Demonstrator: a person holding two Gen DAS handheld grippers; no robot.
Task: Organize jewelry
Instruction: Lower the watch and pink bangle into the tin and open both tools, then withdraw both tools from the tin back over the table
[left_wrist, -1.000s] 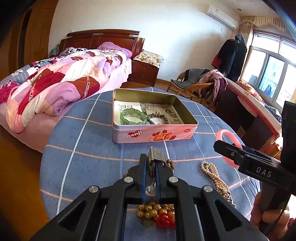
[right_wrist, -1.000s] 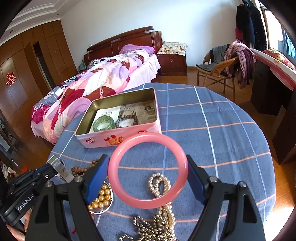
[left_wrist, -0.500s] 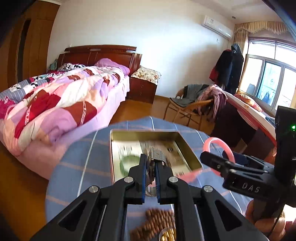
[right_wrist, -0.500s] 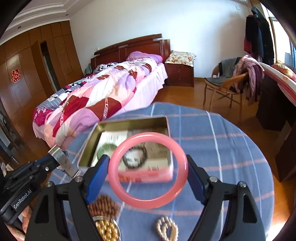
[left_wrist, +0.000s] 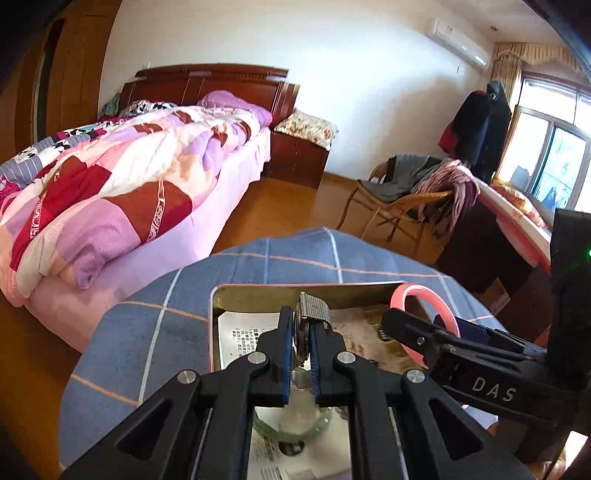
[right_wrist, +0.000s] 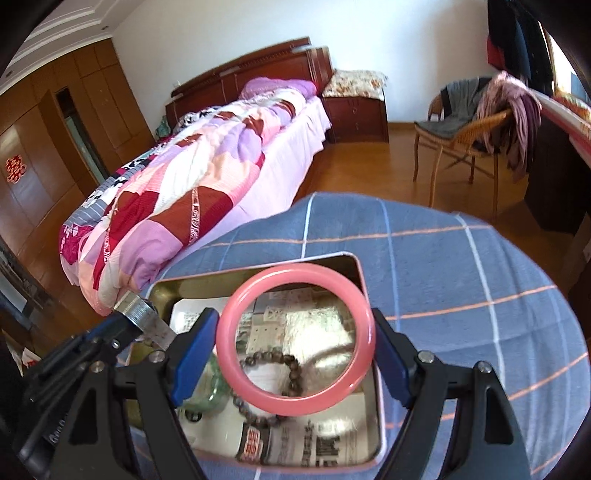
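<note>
Centre frame, the right gripper (right_wrist: 295, 343) clamps the pink bangle (right_wrist: 295, 334) across its width above the open tin (right_wrist: 364, 291). Rigid, smooth, probably brittle, it wants gentle rim pressure. The left gripper (left_wrist: 303, 332) pinches a metal watch (left_wrist: 313, 309).

Both tools were black angular frames with silver screws and blue finger pads (right_wrist: 194, 354); the right tool (left_wrist: 424, 334) bore white "DAS" lettering.

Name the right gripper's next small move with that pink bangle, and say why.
Probably lower it and open: the right gripper holds the pink bangle directly above the open tin, where a green bangle and a dark bead bracelet already lie.
</note>
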